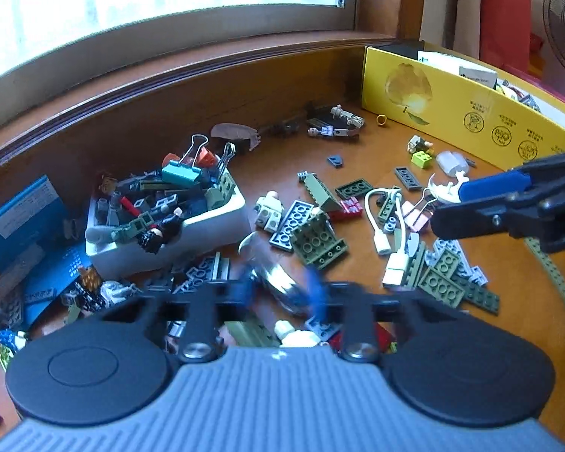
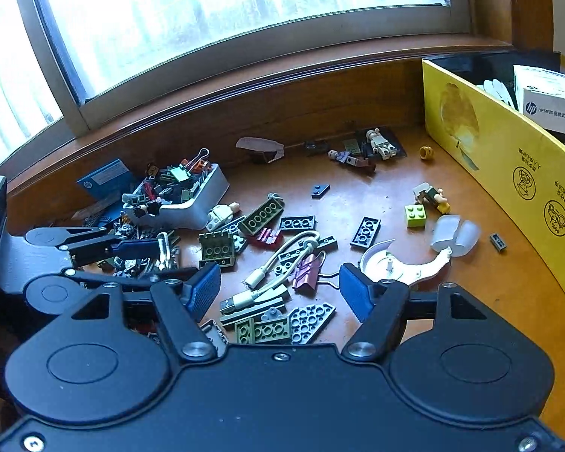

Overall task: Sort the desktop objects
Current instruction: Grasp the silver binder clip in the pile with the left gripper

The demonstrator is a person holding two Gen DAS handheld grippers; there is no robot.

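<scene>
Loose bricks, minifigures, binder clips and a white cable [image 2: 271, 275] lie scattered on the wooden desk [image 2: 358, 196]. A white tray [image 1: 207, 226] holds several small parts and binder clips; it also shows in the right wrist view [image 2: 192, 207]. My left gripper [image 1: 282, 290] is motion-blurred low over the pile in front of the tray; something shiny sits between its fingers. In the right wrist view the left gripper [image 2: 162, 248] has a metal clip at its tips. My right gripper [image 2: 278, 290] is open over the cable and a pink binder clip [image 2: 307, 271].
A yellow cardboard box [image 2: 508, 165] with white boxes inside stands along the right. A blue HP box [image 1: 22, 218] lies left of the tray. A white tape dispenser [image 2: 395, 263] and a lime brick [image 2: 416, 215] lie at right. A window sill runs behind.
</scene>
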